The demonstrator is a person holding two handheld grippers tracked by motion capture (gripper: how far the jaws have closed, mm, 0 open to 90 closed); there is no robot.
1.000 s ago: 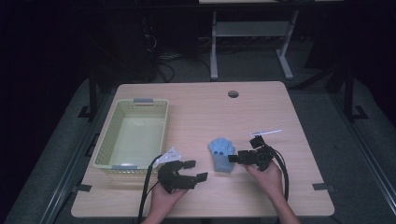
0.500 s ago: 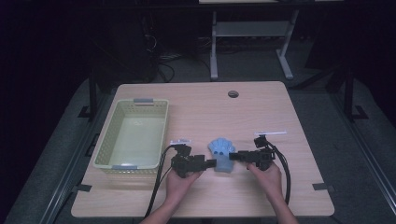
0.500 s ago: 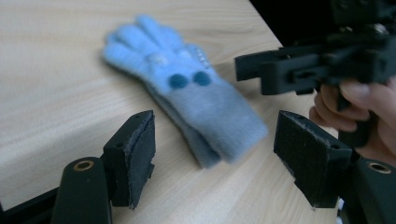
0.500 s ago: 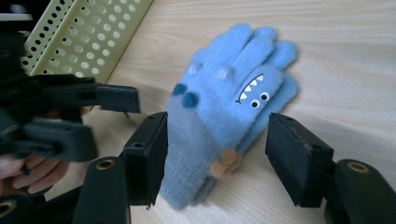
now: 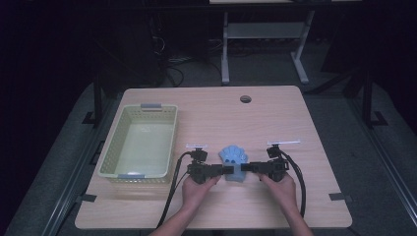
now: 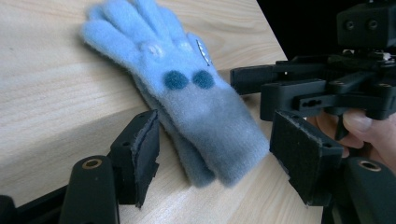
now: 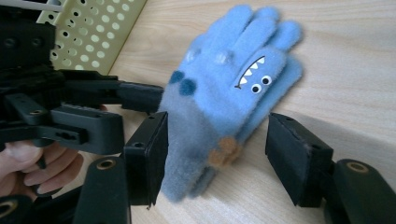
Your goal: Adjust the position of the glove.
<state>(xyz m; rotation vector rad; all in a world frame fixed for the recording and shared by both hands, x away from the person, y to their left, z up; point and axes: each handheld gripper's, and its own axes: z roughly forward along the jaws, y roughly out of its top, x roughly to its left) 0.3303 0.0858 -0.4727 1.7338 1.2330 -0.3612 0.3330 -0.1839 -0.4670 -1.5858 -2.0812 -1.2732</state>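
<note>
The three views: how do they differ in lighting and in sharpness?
High view: the table is lit, the room around it nearly black, detail soft. Left gripper view: the blue glove is bright, its fingertips slightly blurred. Right gripper view: the glove's printed eyes and teeth are crisp; the basket is softer.

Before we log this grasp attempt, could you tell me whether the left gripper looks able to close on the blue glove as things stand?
Probably yes. The left gripper is open with the cuff of the blue glove lying between its jaws, nothing in between. The right gripper sits close on the opposite side.
</note>
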